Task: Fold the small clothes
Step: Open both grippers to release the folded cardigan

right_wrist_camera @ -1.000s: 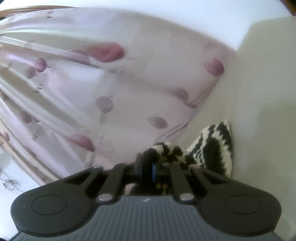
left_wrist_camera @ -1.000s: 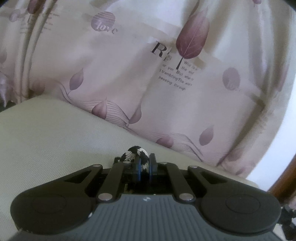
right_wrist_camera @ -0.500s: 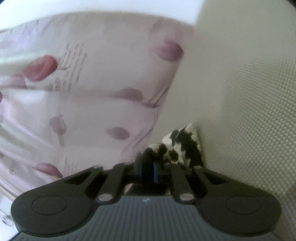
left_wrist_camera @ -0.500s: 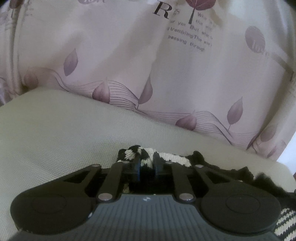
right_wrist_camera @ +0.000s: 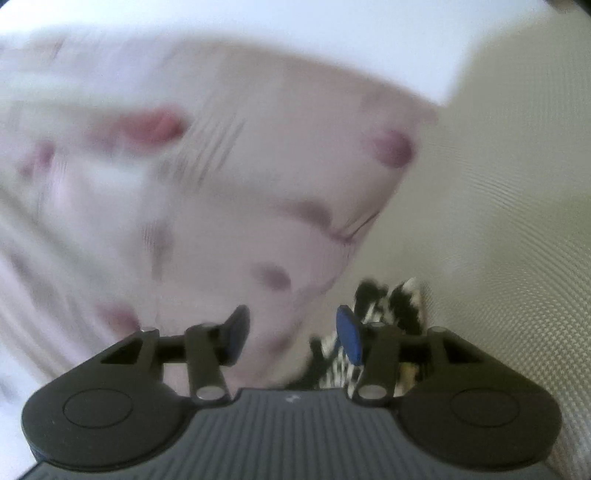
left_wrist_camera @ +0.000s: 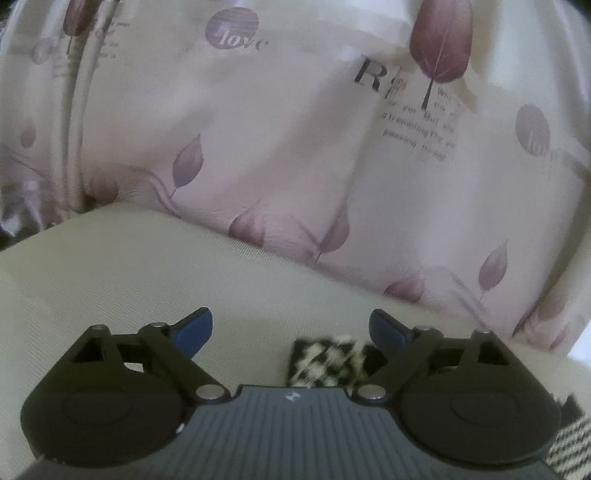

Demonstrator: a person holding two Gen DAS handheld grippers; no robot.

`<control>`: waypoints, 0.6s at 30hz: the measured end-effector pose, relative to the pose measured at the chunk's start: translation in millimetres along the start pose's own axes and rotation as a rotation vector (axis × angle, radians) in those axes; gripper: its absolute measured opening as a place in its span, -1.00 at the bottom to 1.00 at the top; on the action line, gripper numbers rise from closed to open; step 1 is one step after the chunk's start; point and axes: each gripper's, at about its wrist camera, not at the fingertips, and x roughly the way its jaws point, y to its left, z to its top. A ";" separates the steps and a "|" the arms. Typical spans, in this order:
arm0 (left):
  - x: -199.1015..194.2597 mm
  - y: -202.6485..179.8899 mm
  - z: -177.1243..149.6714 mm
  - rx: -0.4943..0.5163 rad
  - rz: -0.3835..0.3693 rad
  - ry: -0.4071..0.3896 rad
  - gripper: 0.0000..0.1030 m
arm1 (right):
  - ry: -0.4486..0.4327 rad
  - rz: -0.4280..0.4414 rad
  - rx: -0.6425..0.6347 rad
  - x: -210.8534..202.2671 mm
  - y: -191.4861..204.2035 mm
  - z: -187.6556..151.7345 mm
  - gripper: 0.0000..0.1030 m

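Observation:
A small black-and-cream knitted garment (left_wrist_camera: 325, 363) lies on the beige cushion (left_wrist_camera: 129, 280), just below and between the blue-padded fingers of my left gripper (left_wrist_camera: 291, 330), which is wide open and empty. Another part of it shows at the lower right edge (left_wrist_camera: 569, 439). In the blurred right wrist view the garment (right_wrist_camera: 391, 314) lies on the cushion (right_wrist_camera: 498, 258) behind the right finger of my right gripper (right_wrist_camera: 293, 338), which is open and holds nothing.
A pale pink curtain (left_wrist_camera: 295, 147) with purple leaves and printed text hangs close behind the cushion's far edge. It fills the left of the right wrist view (right_wrist_camera: 184, 203). A white wall (right_wrist_camera: 258, 22) shows above it.
Both grippers were shut on the knitted garment and have opened and let it go. The garment now lies on the cushion. The left gripper has tilted back up.

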 end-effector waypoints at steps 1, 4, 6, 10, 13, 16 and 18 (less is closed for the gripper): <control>-2.8 4.5 -4.4 -0.002 0.000 0.012 0.75 | 0.026 -0.014 -0.081 0.6 10.8 -5.7 0.01; -6.7 16.7 -15.0 0.020 0.025 0.056 0.75 | 0.096 -0.083 -0.319 7.5 39.6 -28.5 0.01; -11.0 23.5 -20.8 0.028 0.017 0.073 0.75 | 0.114 -0.153 -0.427 11.8 48.4 -43.0 0.01; -14.8 23.4 -29.4 0.108 0.026 0.078 0.75 | 0.129 -0.349 -0.617 17.4 48.7 -68.9 0.00; -10.6 12.1 -24.9 0.181 0.008 0.069 0.72 | 0.120 -0.352 -0.626 17.4 49.8 -71.5 0.00; 5.6 -18.0 -18.9 0.355 -0.013 0.130 0.44 | 0.138 -0.376 -0.611 23.8 48.5 -71.0 0.00; 18.7 -37.8 -19.3 0.453 -0.010 0.154 0.41 | 0.136 -0.364 -0.591 21.2 46.8 -69.1 0.01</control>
